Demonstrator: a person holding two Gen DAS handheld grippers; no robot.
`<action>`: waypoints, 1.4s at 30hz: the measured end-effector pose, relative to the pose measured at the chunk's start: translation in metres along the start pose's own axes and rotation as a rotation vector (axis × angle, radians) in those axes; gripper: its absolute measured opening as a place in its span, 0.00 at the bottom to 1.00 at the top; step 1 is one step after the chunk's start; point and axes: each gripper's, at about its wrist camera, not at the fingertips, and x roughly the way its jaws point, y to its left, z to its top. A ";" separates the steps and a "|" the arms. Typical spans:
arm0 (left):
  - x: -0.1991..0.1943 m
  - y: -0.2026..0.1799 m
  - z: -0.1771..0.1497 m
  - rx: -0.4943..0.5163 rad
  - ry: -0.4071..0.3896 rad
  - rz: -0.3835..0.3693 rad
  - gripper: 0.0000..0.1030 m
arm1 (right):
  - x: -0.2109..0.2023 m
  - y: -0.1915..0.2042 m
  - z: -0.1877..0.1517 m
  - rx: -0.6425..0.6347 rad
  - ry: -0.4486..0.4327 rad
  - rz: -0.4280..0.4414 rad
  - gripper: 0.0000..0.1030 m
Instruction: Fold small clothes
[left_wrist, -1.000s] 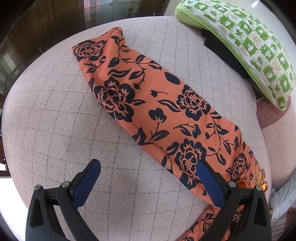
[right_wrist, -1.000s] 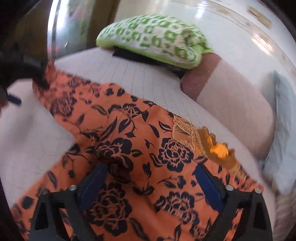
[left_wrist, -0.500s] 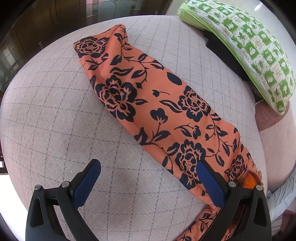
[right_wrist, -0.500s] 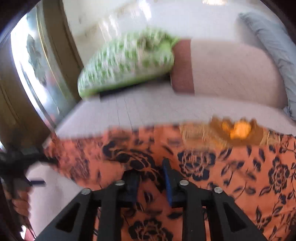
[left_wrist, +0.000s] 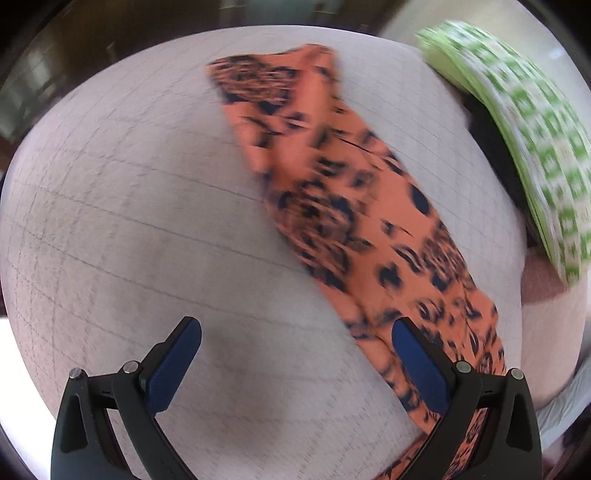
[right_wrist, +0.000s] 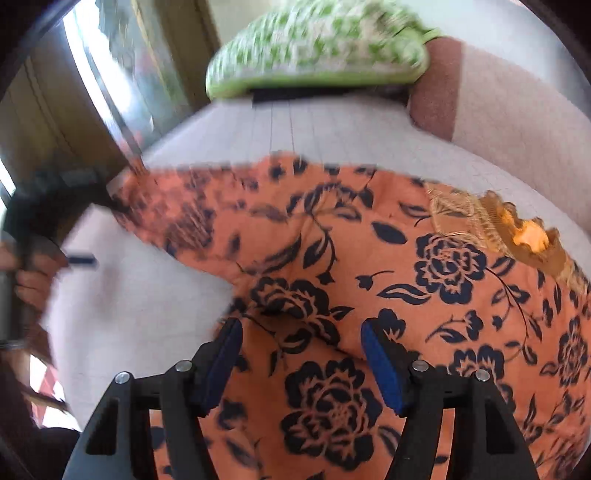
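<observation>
No writing is readable; the orange floral garment lies beside the wide-open, empty left tongs and under the part-open, empty right tongs

A pale grey quilted bedspread, stitched in a diamond grid, covers the bed. At its far end lies a green-and-white patterned pillow, resting on a black item too blurred to name. Just beside the pillow sits a cushion, reddish-brown at its near end and pale pink beyond. Past the bedspread's far left edge stands a glazed door.
</observation>
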 end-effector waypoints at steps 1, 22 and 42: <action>0.002 0.011 0.007 -0.034 0.007 -0.018 1.00 | -0.004 -0.006 -0.005 0.039 -0.026 0.012 0.68; 0.021 0.016 0.058 -0.064 -0.040 -0.394 0.49 | -0.054 -0.095 -0.097 0.343 -0.098 0.168 0.68; 0.008 0.010 0.042 0.009 -0.254 -0.355 0.08 | -0.080 -0.121 -0.098 0.473 -0.174 0.147 0.68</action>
